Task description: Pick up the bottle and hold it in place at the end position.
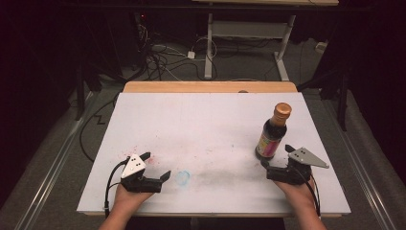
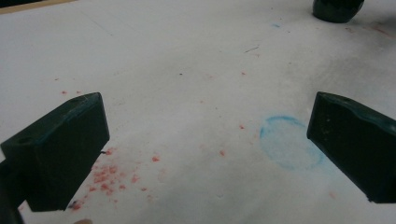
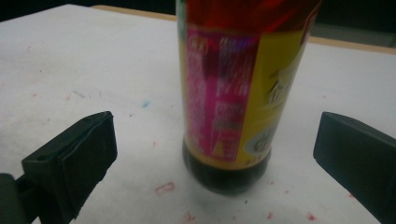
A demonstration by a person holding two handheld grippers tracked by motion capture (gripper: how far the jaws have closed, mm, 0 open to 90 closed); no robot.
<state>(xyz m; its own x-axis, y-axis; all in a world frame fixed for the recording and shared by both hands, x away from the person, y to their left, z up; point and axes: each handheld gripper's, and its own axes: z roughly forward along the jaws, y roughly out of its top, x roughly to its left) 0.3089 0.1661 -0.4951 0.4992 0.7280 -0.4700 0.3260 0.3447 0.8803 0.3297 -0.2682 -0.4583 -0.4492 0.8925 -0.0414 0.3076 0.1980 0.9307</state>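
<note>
Dark sauce fills the bottle, standing at the right of the frame on the white tabletop. Your right tool is open wide just beside it. Slide in straight, then squeeze its low, wide part. Your left tool waits open.

Both the left gripper and the right gripper are black, each topped by a grey three-cornered plate with dark dots, perhaps screws, trailing a black cable.

1 bottle, 2 grippers
</note>
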